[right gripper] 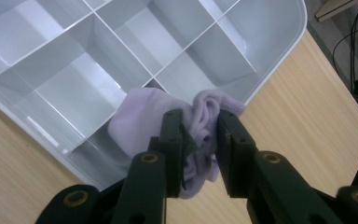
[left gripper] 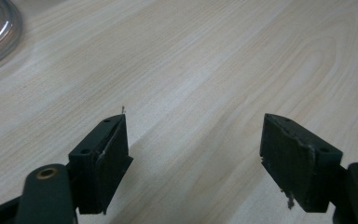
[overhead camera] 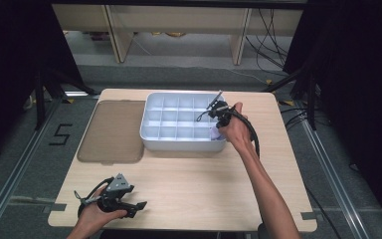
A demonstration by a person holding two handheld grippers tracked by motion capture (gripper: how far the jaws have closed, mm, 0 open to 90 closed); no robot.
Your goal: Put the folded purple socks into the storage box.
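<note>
A pale lilac rolled cloth (right gripper: pixel 200 112) is pinched between the black jaws of my right gripper (right gripper: pixel 200 126), which hangs over the near right corner of a white divided box (right gripper: pixel 279 60). In the high view the right gripper (overhead camera: pixel 218 125) sits at that box's (overhead camera: pixel 151 134) right end, and a bit of the lilac cloth (overhead camera: pixel 214 133) shows under the hand. My left gripper (overhead camera: pixel 138 209) rests near the table's front left edge. Its jaws (left gripper: pixel 193 154) stand wide apart over bare wood with nothing between them.
A brownish translucent lid (overhead camera: pixel 112 132) lies flat to the left of the box; its clear rim (left gripper: pixel 0 32) shows in the left gripper view. The box's compartments look empty. Cables and shelf legs stand on the floor beyond the table (overhead camera: pixel 189 189).
</note>
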